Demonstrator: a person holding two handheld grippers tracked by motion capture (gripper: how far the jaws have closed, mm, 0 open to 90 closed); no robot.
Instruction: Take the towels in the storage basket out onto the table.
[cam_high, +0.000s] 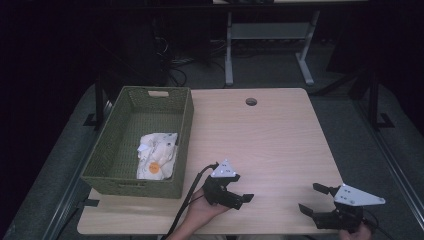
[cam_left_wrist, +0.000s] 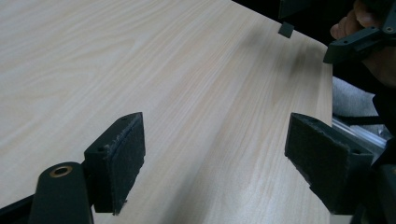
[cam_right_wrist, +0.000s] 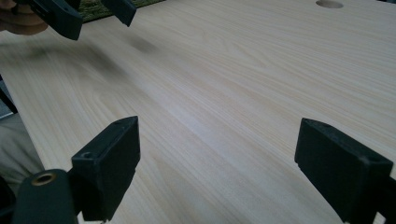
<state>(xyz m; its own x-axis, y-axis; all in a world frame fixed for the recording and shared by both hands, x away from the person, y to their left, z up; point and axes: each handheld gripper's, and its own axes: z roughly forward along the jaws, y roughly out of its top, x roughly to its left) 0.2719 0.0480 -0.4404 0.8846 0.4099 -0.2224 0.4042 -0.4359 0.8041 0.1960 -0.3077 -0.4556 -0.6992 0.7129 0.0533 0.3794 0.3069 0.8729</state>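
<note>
My left gripper (cam_high: 242, 189) hovers over the near middle of the light wooden table (cam_high: 270, 135), held in a hand, jaws pointing right. In the left gripper view its gripper (cam_left_wrist: 215, 149) is open with only bare wood between the pads. My right gripper (cam_high: 310, 198) is at the near right corner, jaws pointing left and spread wide. The right gripper view shows that gripper (cam_right_wrist: 217, 158) open and holding nothing, with the left gripper (cam_right_wrist: 70, 16) farther off at the top left. A green woven basket (cam_high: 186, 125) stands at the table's left and holds a white crumpled packet (cam_high: 157, 155) with an orange spot.
A round cable hole (cam_high: 251, 101) sits near the table's far edge. The left gripper's black cable (cam_high: 187, 200) trails off the near edge. Beyond the table are the legs of a grey desk frame (cam_high: 229, 55) and dark floor.
</note>
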